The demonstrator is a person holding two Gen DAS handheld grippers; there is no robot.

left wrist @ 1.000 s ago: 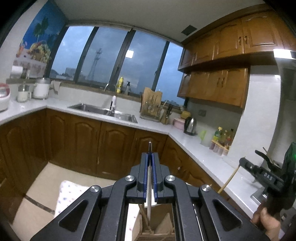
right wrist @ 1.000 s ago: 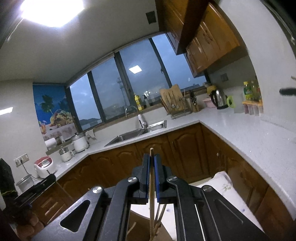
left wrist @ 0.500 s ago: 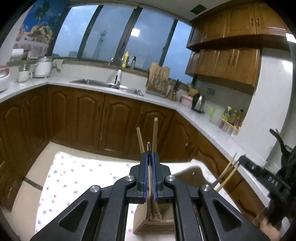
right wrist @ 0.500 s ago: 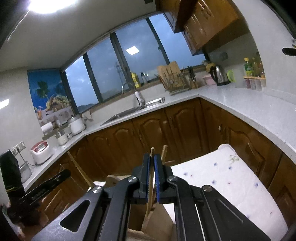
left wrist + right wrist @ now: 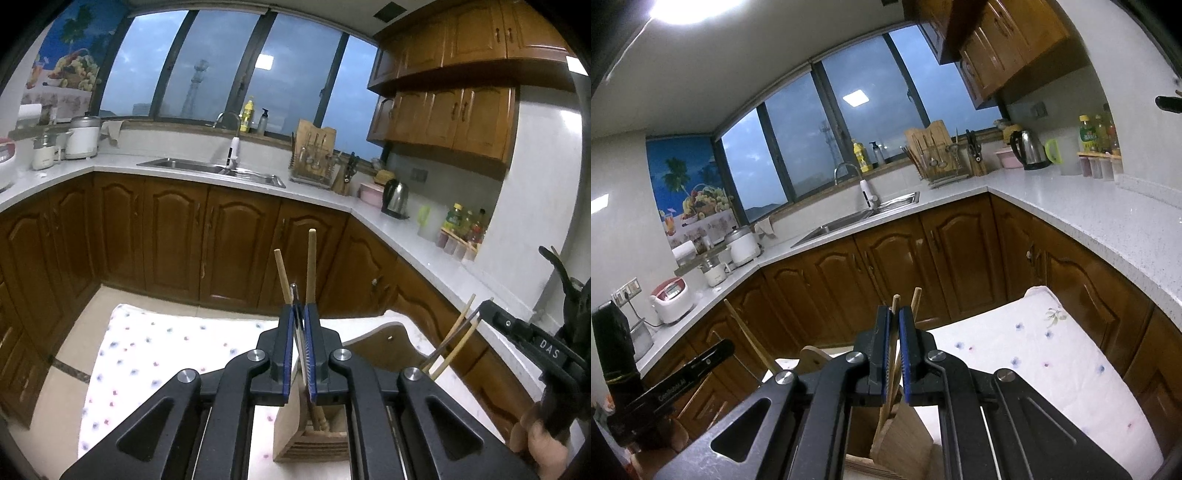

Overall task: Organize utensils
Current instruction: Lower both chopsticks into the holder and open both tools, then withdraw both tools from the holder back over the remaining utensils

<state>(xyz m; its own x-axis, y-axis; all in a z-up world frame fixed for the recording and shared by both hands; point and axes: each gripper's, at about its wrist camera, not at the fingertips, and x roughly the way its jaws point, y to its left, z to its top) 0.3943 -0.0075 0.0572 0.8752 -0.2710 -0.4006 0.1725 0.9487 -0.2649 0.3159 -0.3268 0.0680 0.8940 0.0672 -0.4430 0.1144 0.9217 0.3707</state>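
My left gripper point(image 5: 300, 310) holds a thin metal utensil handle point(image 5: 294, 291) between its pads, and its jaws are just starting to open. The handle runs down into a wooden utensil holder point(image 5: 291, 435) directly below. Two wooden sticks point(image 5: 311, 266) stand in that holder behind the fingers. My right gripper point(image 5: 894, 314) is shut on a wooden chopstick point(image 5: 895, 301) that reaches down into the same holder point(image 5: 901, 435); a second stick point(image 5: 916, 295) stands just behind. In each view the other gripper shows at the edge, held by a hand point(image 5: 543, 443).
The holder stands on a table with a white flowered cloth point(image 5: 159, 350). Brown cabinets and a white counter wrap around it, with a sink point(image 5: 210, 168), dish rack point(image 5: 314, 162), kettle point(image 5: 395, 195) and bottles point(image 5: 465, 225). Rice cookers point(image 5: 670, 299) sit at the left.
Both grippers have sunk and tipped downward with their utensils. The holder and the cloth-covered table have come into view below them. Little has moved in the last half second.
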